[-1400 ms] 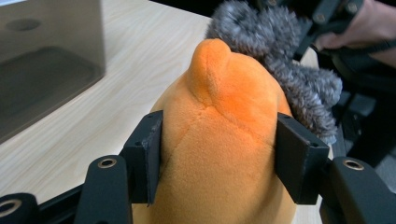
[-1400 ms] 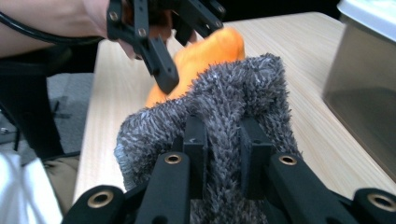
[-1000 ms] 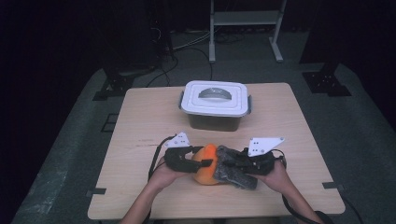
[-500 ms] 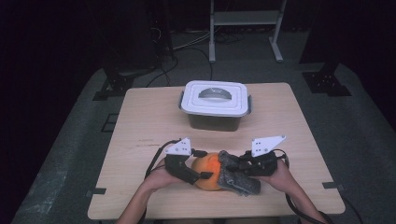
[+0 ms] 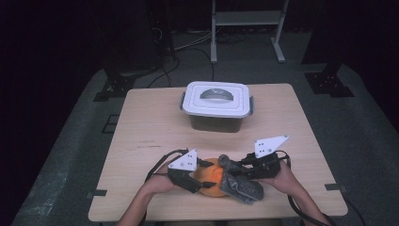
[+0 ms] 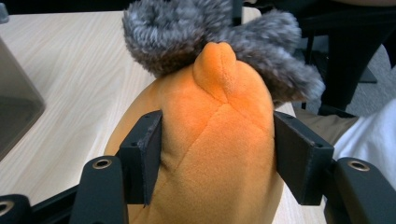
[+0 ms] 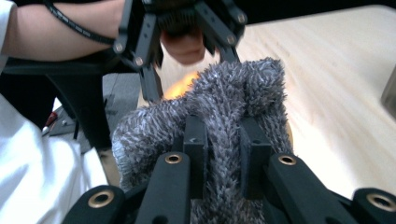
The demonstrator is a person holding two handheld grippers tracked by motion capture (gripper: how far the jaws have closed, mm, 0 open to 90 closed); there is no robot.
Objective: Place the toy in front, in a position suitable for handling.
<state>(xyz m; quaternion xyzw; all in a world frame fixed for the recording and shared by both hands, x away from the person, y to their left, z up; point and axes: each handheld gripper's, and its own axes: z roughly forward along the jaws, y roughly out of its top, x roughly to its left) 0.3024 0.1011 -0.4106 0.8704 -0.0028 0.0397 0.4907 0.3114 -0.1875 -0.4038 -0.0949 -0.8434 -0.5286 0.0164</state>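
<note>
Regrip just made at the near table edge: left gripper [image 6: 217, 154] opening, then closing again, now squeezing the round orange plush toy [image 6: 215, 140]. Right gripper [image 7: 223, 140] pinching the fuzzy grey fabric cover [image 7: 219, 107] draped over the toy's right side. Probably resetting to peel the cover off.

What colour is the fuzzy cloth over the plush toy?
Grey, with paler tips. The cloth shows best in the right gripper view.

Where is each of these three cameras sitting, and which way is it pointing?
High view: above the person's side, looking forward and down on the table and lidded box; forearms and both claws show.
Left gripper view: rides the left claw, looking along its jaws squeezing the orange plush toy.
Right gripper view: rides the right claw, jaws pinching the grey fuzzy cloth; a forearm shows.
Shared: toy and cloth appear in all three.
</note>
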